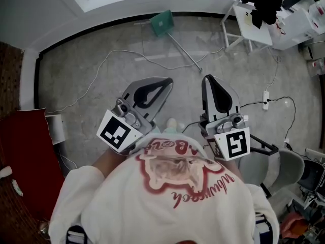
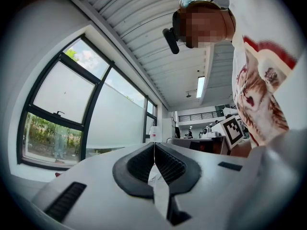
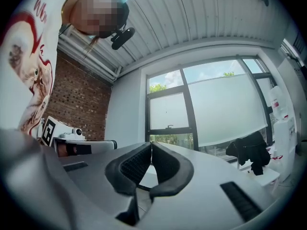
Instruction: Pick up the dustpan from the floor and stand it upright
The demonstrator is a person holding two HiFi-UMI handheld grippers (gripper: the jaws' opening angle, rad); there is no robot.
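Note:
The green dustpan point(image 1: 162, 22) lies on the grey floor near the far wall, and its long thin handle point(image 1: 187, 55) runs toward me and to the right. My left gripper point(image 1: 168, 80) and right gripper point(image 1: 208, 78) are held side by side at chest height, well short of the dustpan, with the handle's end between their tips. Both point roughly level toward the window. The left gripper point(image 2: 154, 145) has its jaws together with nothing between them. The right gripper point(image 3: 151, 145) is likewise shut and empty. The dustpan does not show in either gripper view.
A white cable point(image 1: 109, 55) snakes across the floor, and a power strip point(image 1: 265, 99) lies to the right. A white stand point(image 1: 252, 25) draped with black clothing is at the far right. Red cloth point(image 1: 24, 151) sits at the left, a grey chair point(image 1: 284, 166) at the lower right.

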